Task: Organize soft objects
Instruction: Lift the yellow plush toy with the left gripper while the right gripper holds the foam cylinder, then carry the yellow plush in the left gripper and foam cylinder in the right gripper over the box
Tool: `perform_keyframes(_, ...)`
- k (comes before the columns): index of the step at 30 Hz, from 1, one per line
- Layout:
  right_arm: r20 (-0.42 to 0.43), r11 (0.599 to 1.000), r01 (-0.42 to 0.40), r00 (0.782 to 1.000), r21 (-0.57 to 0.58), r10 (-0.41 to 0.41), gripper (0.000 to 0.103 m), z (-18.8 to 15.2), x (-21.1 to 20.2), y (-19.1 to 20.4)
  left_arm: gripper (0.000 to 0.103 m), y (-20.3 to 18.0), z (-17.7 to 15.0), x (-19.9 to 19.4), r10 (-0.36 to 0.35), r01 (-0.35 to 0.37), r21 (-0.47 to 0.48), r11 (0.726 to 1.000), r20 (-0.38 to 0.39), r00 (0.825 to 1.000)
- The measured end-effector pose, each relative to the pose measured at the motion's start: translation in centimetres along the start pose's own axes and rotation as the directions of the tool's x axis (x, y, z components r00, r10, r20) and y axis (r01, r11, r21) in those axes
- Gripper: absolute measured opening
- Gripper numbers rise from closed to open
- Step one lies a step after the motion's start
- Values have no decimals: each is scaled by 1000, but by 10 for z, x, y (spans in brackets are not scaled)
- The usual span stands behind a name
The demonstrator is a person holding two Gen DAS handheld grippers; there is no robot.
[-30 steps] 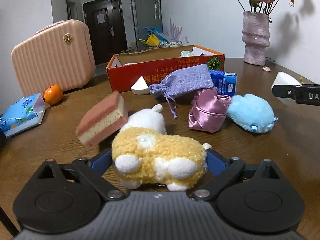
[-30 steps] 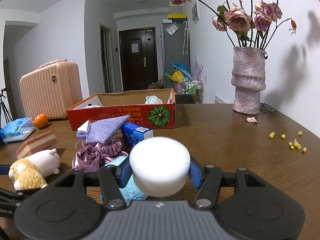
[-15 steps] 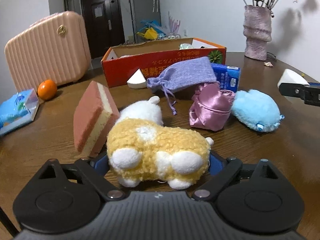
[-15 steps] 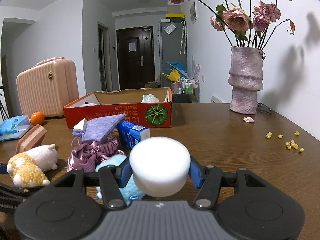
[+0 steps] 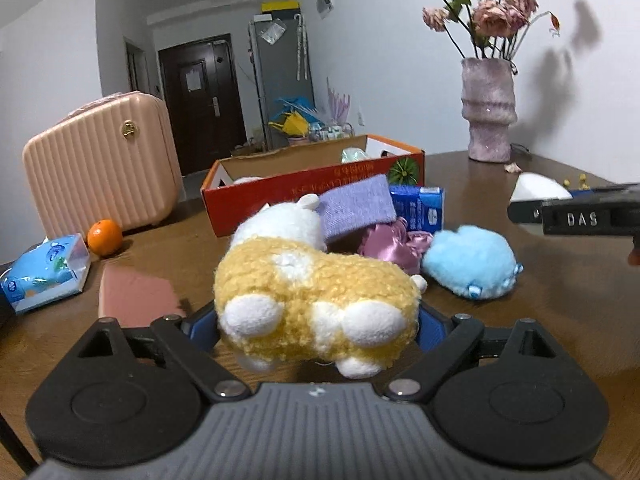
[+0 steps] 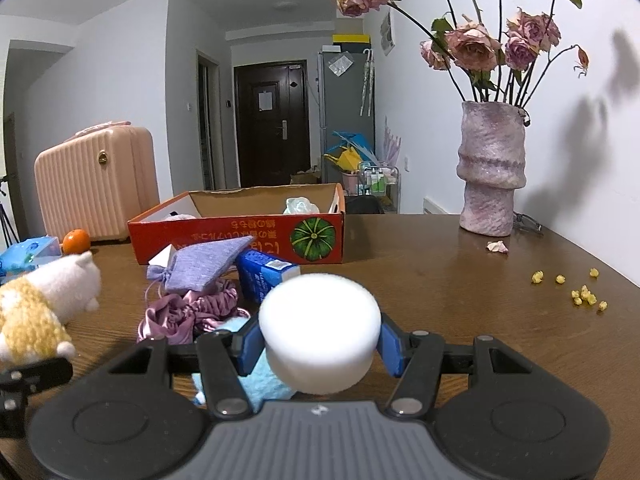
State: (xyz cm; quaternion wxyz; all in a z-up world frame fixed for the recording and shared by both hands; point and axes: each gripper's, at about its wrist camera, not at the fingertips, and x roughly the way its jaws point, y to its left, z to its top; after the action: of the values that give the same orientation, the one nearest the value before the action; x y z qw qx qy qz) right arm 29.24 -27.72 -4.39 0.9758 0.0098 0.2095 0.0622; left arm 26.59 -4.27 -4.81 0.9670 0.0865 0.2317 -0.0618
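Yellow-and-white plush animal [image 5: 316, 300] sat clamped in the left claw [image 5: 316, 330] at lower centre, lifted off the wooden surface [image 5: 560, 300]. Right claw [image 6: 318, 344] was clamped on a white round sponge [image 6: 319, 334], in front of the red cardboard box [image 6: 240, 236].

plush toy [image 5: 316, 300]: curly yellow fleece, white pile | pouch [image 6: 204, 264]: coarse lilac weave | scrunchie [image 6: 188, 314]: shiny satin | table [image 6: 460, 300]: glossy brown wood | vase [image 6: 491, 172]: rough, matt | suitcase [image 5: 100, 168]: ribbed, smooth plastic | sponge [image 6: 319, 332]: matt white foam
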Motion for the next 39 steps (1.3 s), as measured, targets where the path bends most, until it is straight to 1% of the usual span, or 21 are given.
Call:
perform_keyframes(6, 21, 1000, -14, 1000, -19, 14, 58, 4, 1, 5, 93, 5, 10, 4, 29, -29, -43, 999, 12, 1000)
perform_keyframes(15, 56, 998, -33, 998, -55, 36, 58, 21, 8, 14, 93, 12, 33, 10, 81, -74, -106, 992, 60, 995)
perform_keyframes(26, 106, 998, -43, 993, -39, 47, 57, 47, 37, 21, 93, 21, 68, 27, 142, -120, -183, 976, 112, 983)
perform_keyframes(32, 130, 998, -49, 990, -32, 53, 57, 64, 53, 21, 93, 22, 84, 43, 168, -139, -202, 969, 132, 977)
perform_keyframes(39, 132, 998, -47, 990, -50, 53, 57, 81, 72, 21, 93, 28, 101, 62, 187, -149, -237, 960, 144, 972)
